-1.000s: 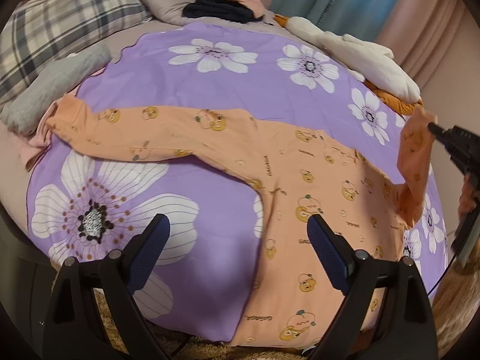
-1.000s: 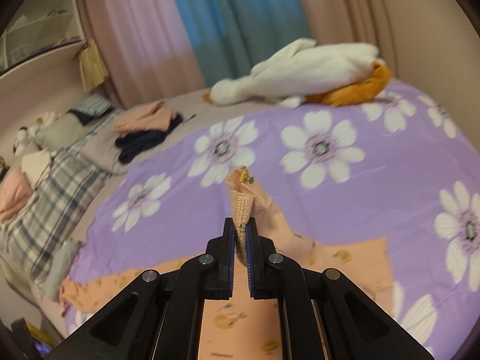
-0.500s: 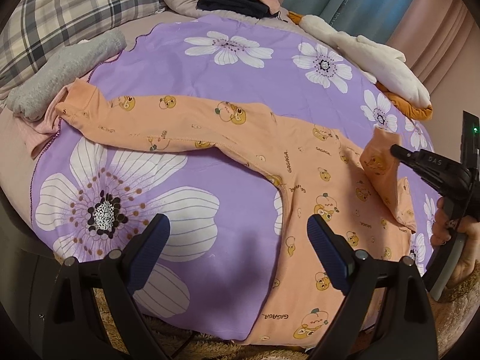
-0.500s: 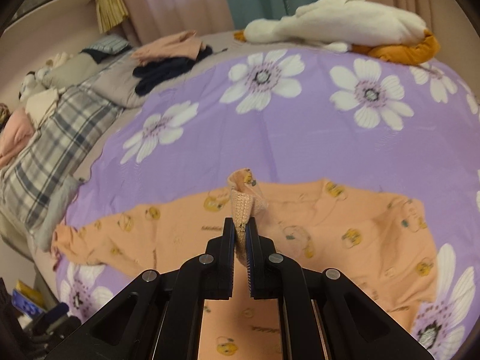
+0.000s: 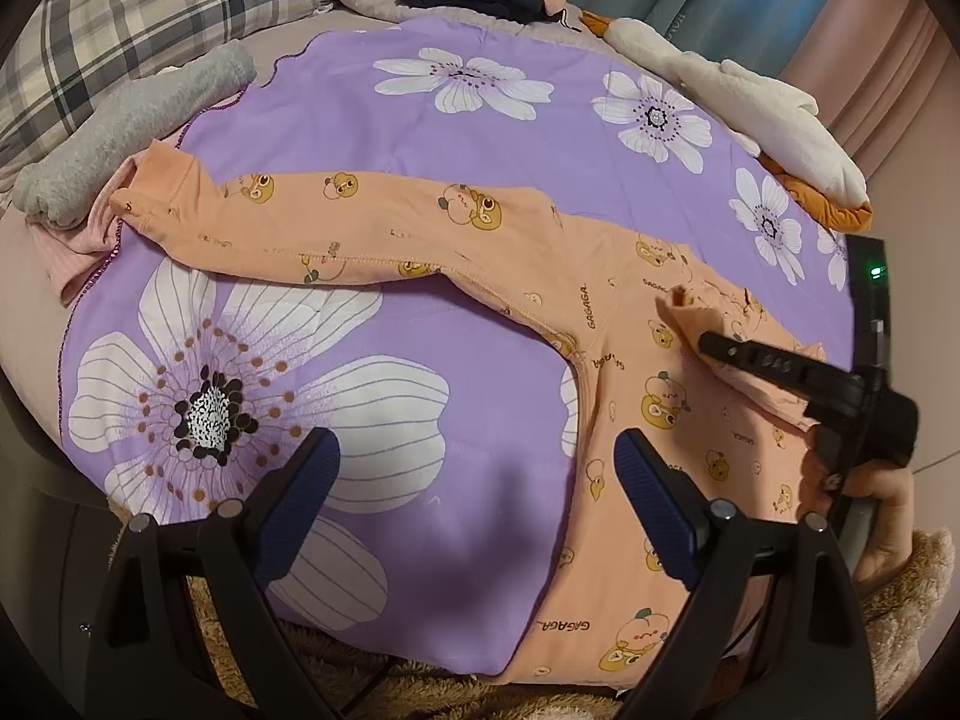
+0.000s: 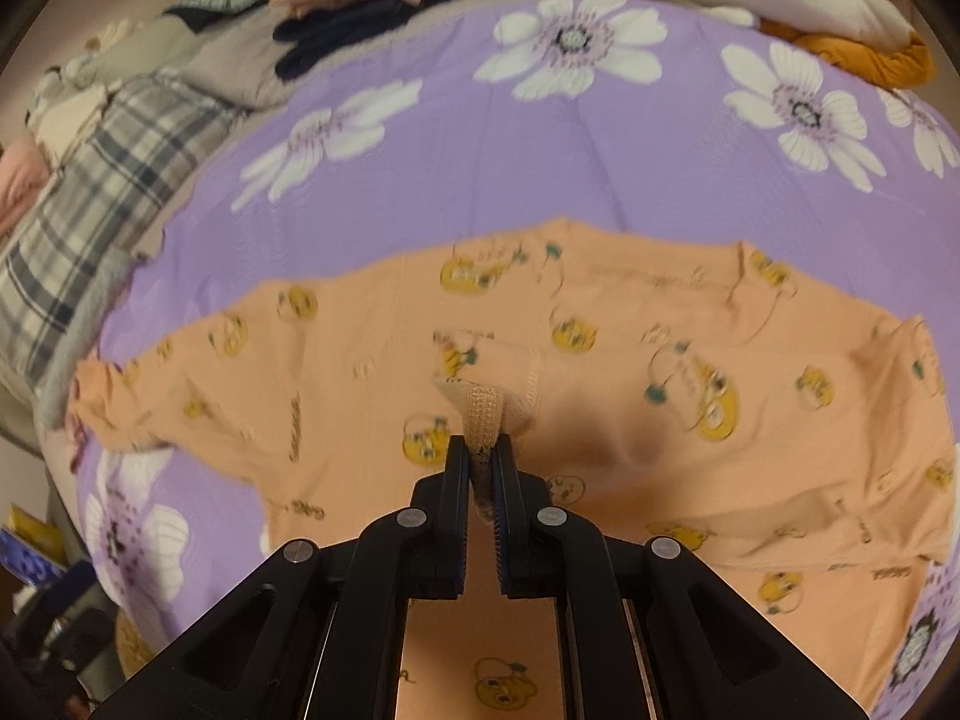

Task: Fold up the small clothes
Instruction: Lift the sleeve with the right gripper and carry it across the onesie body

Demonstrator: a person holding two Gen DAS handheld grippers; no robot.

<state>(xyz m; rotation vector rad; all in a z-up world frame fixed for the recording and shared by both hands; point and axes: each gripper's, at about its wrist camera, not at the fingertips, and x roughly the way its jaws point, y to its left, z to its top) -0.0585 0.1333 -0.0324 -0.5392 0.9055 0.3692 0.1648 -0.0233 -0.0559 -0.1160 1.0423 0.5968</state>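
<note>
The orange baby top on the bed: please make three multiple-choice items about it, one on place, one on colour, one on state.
1. Where does the orange baby top lie?
A. on the purple flowered sheet
B. on the plaid pillow
C. on the floor

2. What colour are the flowers on the purple flowered sheet?
A. red
B. white
C. green

3. How is the right gripper?
A. open above the top
B. shut on nothing
C. shut on the sleeve cuff

Answers: 1 A, purple cloth shows all around the top. 2 B, the petals are white. 3 C, the ribbed sleeve cuff sits pinched between its fingers; the left gripper is open.
</note>
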